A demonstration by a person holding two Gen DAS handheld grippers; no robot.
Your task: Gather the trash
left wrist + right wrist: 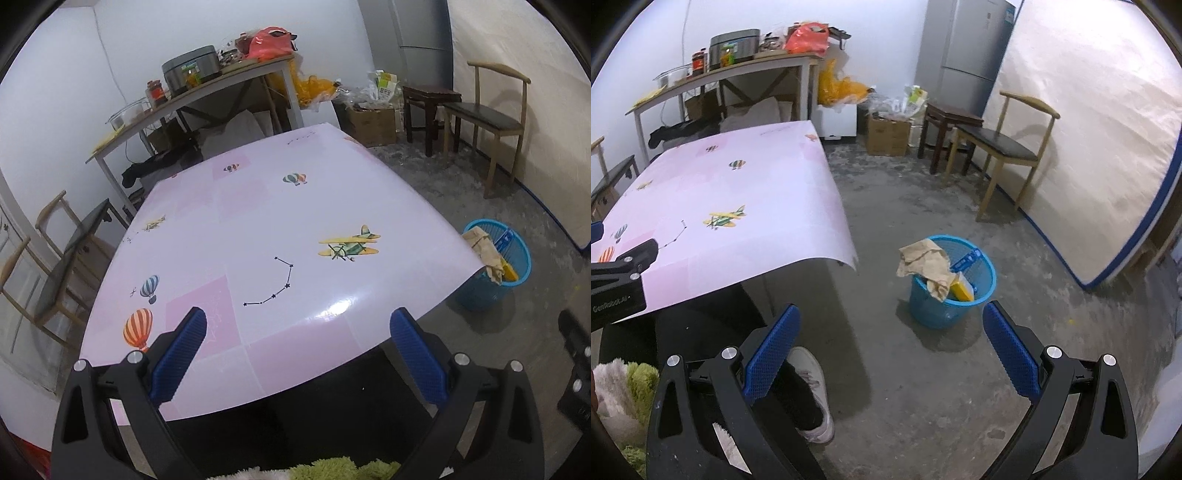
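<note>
Two grippers observed, both empty with fingers spread wide: left gripper [297,338] above near edge of pink table [258,221], right gripper [891,334] above concrete floor. Blue wastebasket [951,284] on floor beside table corner, holding crumpled brown paper [925,264] draped over rim, plus yellow item [962,288].

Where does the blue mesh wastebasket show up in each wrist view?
Left wrist view: the blue mesh plastic wastebasket sits at the right edge, on the floor just past the table corner, holding crumpled brown paper.
Right wrist view: centre, on the floor right of the table.
Shared landmark: the yellow biplane print on the pink tablecloth, also at.
</note>
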